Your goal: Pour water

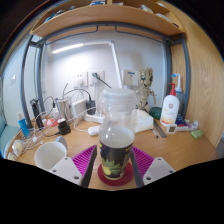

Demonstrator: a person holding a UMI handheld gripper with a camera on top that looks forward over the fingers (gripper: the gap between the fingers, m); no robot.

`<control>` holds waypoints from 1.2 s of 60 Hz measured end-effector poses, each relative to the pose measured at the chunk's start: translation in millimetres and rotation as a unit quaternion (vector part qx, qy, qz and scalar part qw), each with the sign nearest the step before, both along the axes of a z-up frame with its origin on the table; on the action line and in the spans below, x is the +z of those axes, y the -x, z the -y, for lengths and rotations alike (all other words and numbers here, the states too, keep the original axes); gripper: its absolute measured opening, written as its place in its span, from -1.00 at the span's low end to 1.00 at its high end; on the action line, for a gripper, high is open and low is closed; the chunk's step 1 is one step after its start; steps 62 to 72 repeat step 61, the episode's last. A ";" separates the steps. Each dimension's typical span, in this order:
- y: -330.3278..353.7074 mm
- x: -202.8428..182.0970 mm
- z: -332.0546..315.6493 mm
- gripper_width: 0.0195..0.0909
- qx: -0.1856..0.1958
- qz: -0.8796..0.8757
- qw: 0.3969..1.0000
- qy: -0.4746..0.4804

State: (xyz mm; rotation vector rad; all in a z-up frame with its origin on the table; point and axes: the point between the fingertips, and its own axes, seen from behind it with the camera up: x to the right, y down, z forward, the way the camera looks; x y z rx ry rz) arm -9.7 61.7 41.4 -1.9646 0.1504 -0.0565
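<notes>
bottle [116,150] label too small to read, no other legible text

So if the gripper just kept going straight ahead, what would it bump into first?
The gripper already has the bottle between its fingers, so it would meet that first. The white-lidded container seems to stand right behind it, though depth is unclear.

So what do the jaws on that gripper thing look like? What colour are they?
The gripper has two jaws with white, blocky outer parts at either side. Each one wears a bright magenta pad on its inner face, with a ridged texture. No cables, markings or sleeve show in this view.
</notes>
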 end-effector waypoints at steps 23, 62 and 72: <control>2.2 -8.3 119.8 0.26 0.073 0.020 0.987 0.142; -115.4 101.6 193.8 0.25 0.039 -0.034 0.987 0.151; -115.4 101.6 193.8 0.25 0.039 -0.034 0.987 0.151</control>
